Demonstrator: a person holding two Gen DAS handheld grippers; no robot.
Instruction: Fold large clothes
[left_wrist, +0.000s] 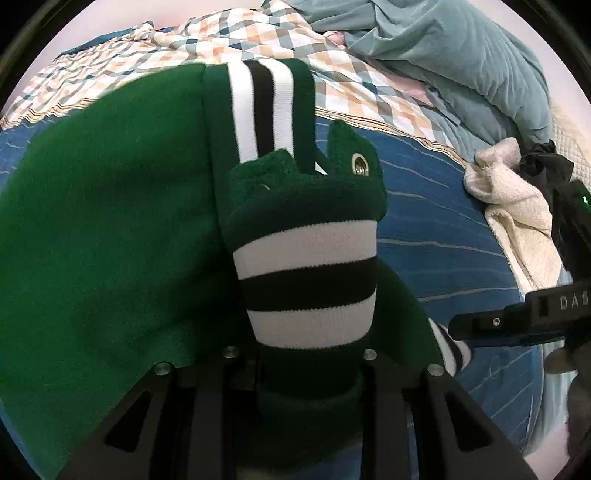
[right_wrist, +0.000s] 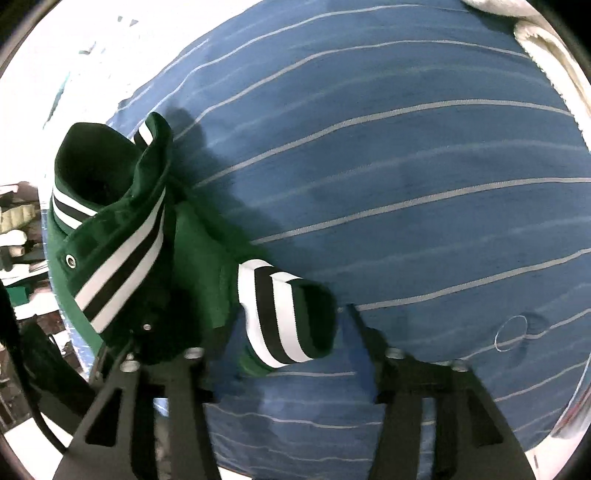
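1 green jacket (left_wrist: 103, 229) with ribbed trim striped in white and black lies on 1 blue bedspread (left_wrist: 436, 221) crossed by thin pale lines. In the left wrist view the left gripper (left_wrist: 301, 363) is clamped narrow on 1 striped band of the jacket, the cloth bunched between its 2 fingers and rising toward 12 o'clock, with 1 metal snap (left_wrist: 359, 162) showing on the green edge above. Toward 1 o'clock lie 1 checked cloth (left_wrist: 258, 44) and 1 grey-blue duvet (left_wrist: 461, 62); at 3 o'clock sits 1 cream towel (left_wrist: 513, 206).

In the right wrist view the right gripper (right_wrist: 291, 354) stands wide, its pads clear of the cloth. 1 striped cuff (right_wrist: 280, 314) lies between its 2 fingers, just beside the left one; the collar (right_wrist: 122, 236) is at 9 o'clock.
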